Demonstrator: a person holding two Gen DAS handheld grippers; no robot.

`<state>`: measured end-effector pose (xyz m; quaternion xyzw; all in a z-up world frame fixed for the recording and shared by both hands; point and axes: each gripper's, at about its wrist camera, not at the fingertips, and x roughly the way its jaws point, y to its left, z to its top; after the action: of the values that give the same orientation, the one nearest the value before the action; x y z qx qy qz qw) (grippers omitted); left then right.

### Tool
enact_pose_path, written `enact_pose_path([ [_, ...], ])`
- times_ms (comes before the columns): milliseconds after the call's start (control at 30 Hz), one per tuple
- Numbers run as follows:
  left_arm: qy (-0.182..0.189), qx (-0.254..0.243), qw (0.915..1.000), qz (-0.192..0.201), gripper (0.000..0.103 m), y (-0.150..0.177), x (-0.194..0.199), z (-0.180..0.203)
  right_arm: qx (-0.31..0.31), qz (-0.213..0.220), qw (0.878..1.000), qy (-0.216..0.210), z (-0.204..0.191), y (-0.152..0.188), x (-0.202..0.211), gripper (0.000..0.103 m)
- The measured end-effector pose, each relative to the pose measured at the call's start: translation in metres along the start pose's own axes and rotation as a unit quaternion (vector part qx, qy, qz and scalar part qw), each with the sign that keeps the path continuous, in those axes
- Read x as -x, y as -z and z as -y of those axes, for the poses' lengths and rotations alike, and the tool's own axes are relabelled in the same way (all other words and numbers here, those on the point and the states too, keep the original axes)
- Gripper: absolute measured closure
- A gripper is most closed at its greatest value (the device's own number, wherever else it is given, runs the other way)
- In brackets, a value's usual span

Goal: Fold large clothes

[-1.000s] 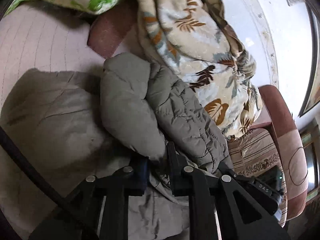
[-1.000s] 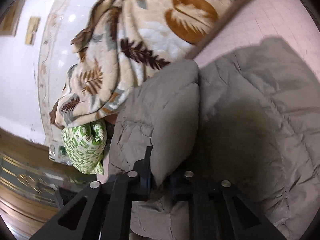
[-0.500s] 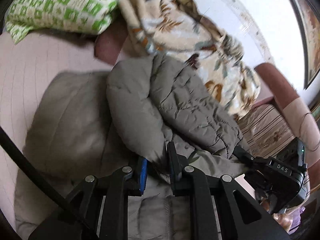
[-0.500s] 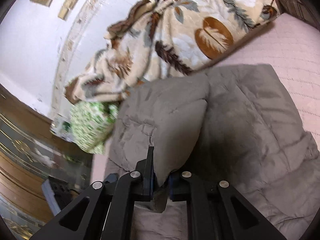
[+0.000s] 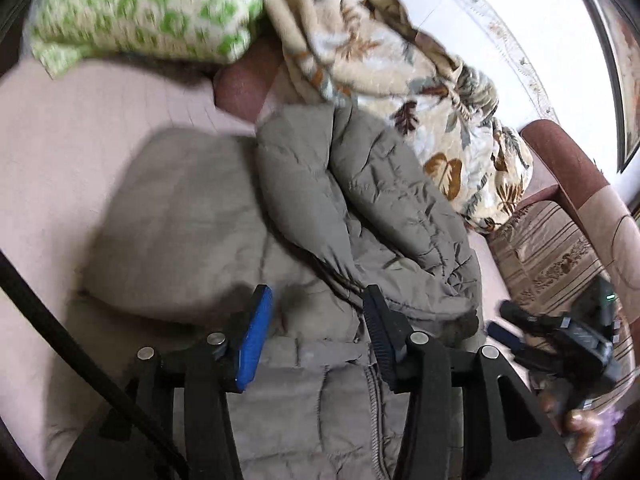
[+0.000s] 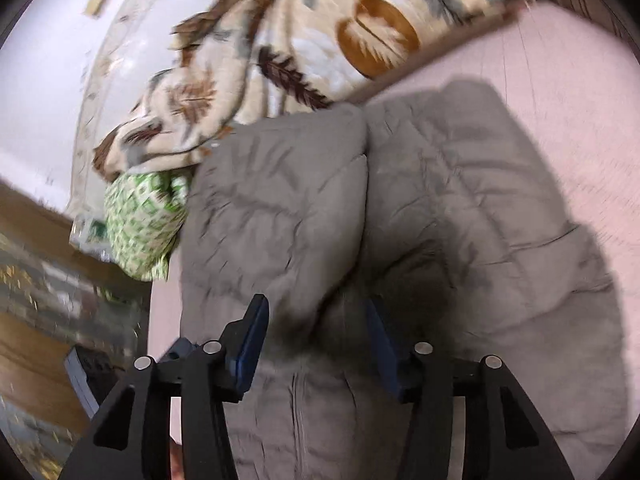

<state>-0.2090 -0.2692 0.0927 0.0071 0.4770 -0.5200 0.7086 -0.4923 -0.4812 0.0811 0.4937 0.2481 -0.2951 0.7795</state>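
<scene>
A grey puffer jacket (image 5: 192,216) lies on the pink sofa seat (image 5: 60,128), with both sleeves (image 5: 404,208) folded over its middle. It also shows in the right wrist view (image 6: 460,208). My left gripper (image 5: 316,300) is open just above the jacket's lower part, its blue pads (image 5: 254,340) apart and holding nothing. My right gripper (image 6: 316,312) is open above the folded sleeve (image 6: 280,208), empty. The right gripper also shows at the right edge of the left wrist view (image 5: 560,336).
A leaf-print blanket (image 5: 420,80) is heaped along the sofa back, also in the right wrist view (image 6: 280,52). A green-patterned pillow (image 5: 140,8) lies at the far end. A red-brown armrest (image 5: 560,160) and a striped cushion (image 5: 552,256) are at the right.
Both grippers were shut on the jacket's sleeves and have opened, letting the sleeves drop onto the jacket. Both have pulled back a little.
</scene>
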Motion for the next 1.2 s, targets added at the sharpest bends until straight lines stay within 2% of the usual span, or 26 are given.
enact_pose_path([
  [100, -0.048, -0.039, 0.9968, 0.051, 0.049, -0.004, 0.029, 0.016, 0.047, 0.028, 0.997, 0.063, -0.020, 0.001, 0.034, 0.026],
  [167, -0.082, -0.067, 0.9905, 0.089, 0.045, -0.005, 0.046, 0.029, 0.104, 0.054, 0.987, 0.113, -0.045, -0.001, 0.057, 0.024],
  [233, -0.094, -0.085, 0.9855, 0.113, 0.041, -0.007, 0.057, 0.040, 0.149, 0.090, 0.978, 0.113, -0.066, -0.002, 0.077, 0.022],
  [300, -0.101, -0.100, 0.9836, 0.110, 0.040, -0.014, 0.056, 0.049, 0.166, 0.121, 0.975, 0.080, -0.078, -0.001, 0.092, 0.018],
  [367, -0.114, -0.119, 0.9815, 0.098, 0.040, -0.022, 0.048, 0.058, 0.169, 0.140, 0.972, 0.085, -0.085, -0.003, 0.091, 0.019],
  [500, -0.136, -0.149, 0.9764, 0.077, 0.040, -0.042, 0.018, 0.077, 0.200, 0.127, 0.965, 0.112, -0.090, -0.013, 0.054, 0.042],
  [567, -0.148, -0.160, 0.9741, 0.060, 0.040, -0.049, -0.004, 0.083, 0.211, 0.096, 0.965, 0.121, -0.093, -0.022, 0.025, 0.069],
  [600, -0.153, -0.163, 0.9731, 0.052, 0.040, -0.052, -0.015, 0.084, 0.215, 0.077, 0.966, 0.122, -0.095, -0.028, 0.009, 0.088],
  [667, -0.157, -0.163, 0.9736, 0.031, 0.040, -0.055, -0.039, 0.084, 0.217, 0.069, 0.965, 0.126, -0.095, -0.036, -0.012, 0.089],
  [733, -0.164, -0.164, 0.9727, 0.013, 0.040, -0.052, -0.060, 0.082, 0.226, 0.072, 0.959, 0.155, -0.097, -0.044, -0.035, 0.089],
  [800, -0.174, -0.160, 0.9717, -0.005, 0.040, -0.047, -0.076, 0.076, 0.216, 0.067, 0.962, 0.154, -0.089, -0.049, -0.057, 0.089],
  [867, -0.180, -0.155, 0.9710, -0.025, 0.040, -0.037, -0.092, 0.067, 0.211, 0.044, 0.963, 0.159, -0.079, -0.048, -0.077, 0.089],
  [933, -0.192, -0.155, 0.9687, -0.030, 0.036, -0.024, -0.104, 0.056, 0.214, 0.017, 0.963, 0.166, -0.070, -0.042, -0.095, 0.088],
  [1000, -0.188, -0.144, 0.9712, -0.031, 0.032, -0.015, -0.110, 0.047, 0.221, -0.008, 0.959, 0.178, -0.059, -0.031, -0.113, 0.088],
  [1100, -0.194, -0.149, 0.9689, -0.033, 0.030, -0.010, -0.117, 0.044, 0.233, -0.016, 0.955, 0.184, -0.047, -0.020, -0.126, 0.088],
  [1133, -0.202, -0.156, 0.9662, -0.039, 0.030, -0.010, -0.118, 0.047, 0.229, -0.016, 0.956, 0.182, -0.046, -0.020, -0.126, 0.087],
  [1200, -0.201, -0.149, 0.9673, -0.043, 0.031, -0.015, -0.114, 0.049, 0.218, -0.021, 0.959, 0.181, -0.046, -0.024, -0.122, 0.088],
])
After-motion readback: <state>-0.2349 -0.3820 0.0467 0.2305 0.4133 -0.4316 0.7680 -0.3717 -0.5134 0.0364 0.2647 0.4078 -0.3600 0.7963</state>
